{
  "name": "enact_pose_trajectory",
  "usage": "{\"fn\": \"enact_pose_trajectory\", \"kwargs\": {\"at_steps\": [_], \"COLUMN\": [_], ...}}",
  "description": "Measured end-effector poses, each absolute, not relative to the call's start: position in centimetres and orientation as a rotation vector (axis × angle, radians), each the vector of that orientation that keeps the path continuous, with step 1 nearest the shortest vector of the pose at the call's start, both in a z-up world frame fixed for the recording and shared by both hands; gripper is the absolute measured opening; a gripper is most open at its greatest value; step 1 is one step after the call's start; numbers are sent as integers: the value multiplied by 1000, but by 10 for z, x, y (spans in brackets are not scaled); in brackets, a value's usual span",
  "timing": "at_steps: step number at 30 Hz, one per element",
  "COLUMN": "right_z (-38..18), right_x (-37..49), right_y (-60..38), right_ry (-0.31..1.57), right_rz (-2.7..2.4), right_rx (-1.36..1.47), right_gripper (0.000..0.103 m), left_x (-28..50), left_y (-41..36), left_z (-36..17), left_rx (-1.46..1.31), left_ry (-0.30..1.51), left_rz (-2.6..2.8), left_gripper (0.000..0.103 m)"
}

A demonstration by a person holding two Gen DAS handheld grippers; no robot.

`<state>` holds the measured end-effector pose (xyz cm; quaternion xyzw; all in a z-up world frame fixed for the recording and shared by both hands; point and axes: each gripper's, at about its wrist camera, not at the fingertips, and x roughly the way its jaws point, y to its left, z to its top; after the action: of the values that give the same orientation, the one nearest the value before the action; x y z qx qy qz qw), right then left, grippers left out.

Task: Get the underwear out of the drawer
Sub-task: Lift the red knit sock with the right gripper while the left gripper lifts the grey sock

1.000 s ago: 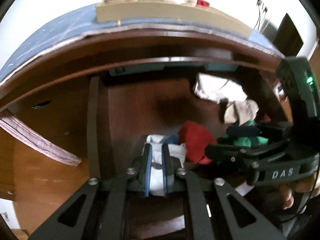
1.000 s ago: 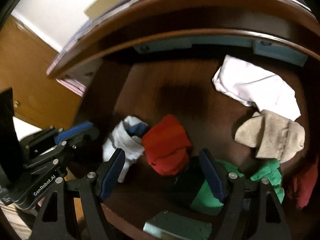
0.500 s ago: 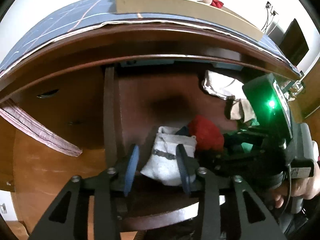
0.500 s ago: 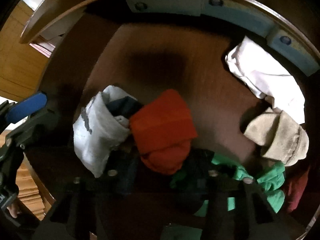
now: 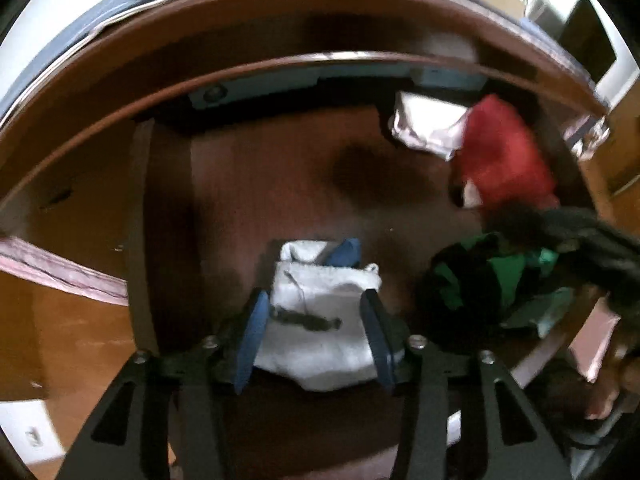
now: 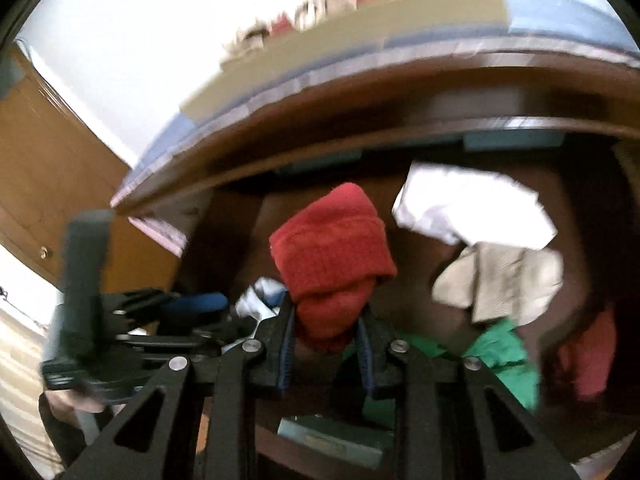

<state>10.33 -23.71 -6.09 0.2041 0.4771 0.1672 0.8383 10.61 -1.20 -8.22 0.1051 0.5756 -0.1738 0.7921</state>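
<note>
Red underwear (image 6: 332, 248) pinched by closing right gripper (image 6: 326, 344)

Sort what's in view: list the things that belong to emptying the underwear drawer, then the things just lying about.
Job:
- drawer
- red garment, pinched in the closing right gripper
- white garment, between the opening left gripper pads
- green garment
- beige garment
- white folded garment

Lying about:
- clothes on the top
- wooden door

Red bundle (image 6: 332, 248), white bundle (image 5: 320, 320), green garment (image 6: 500, 356), brown drawer (image 5: 280, 184).
</note>
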Motion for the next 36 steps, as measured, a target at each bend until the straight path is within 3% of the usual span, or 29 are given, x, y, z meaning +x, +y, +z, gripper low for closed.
{"fn": "enact_pose_trajectory", "kwargs": {"at_steps": [8, 16, 19, 24, 26, 36], "right_z": [-35, -39, -38, -33, -31, -35], "right_x": [73, 70, 68, 64, 62, 59], "right_y": [-250, -263, -266, -279, -287, -302], "right_ry": [842, 851, 843, 792, 768, 766], "right_rz": [320, 318, 316, 281, 250, 178], "right_rx": [425, 475, 489, 526, 534, 559], "right_gripper": [29, 29, 29, 29, 29, 29], "left_x": [121, 126, 121, 115, 109, 83], "left_y": [-44, -51, -53, -53, -52, -27], "left_z": [-101, -114, -115, -110, -105, -68], "left_rx": [380, 374, 368, 317, 275, 26], "left_ry": [1323, 1411, 1420, 1365, 1320, 1093], "left_rz": [-335, -356, -391, -418, -424, -461], "left_gripper": [51, 52, 45, 20, 15, 14]}}
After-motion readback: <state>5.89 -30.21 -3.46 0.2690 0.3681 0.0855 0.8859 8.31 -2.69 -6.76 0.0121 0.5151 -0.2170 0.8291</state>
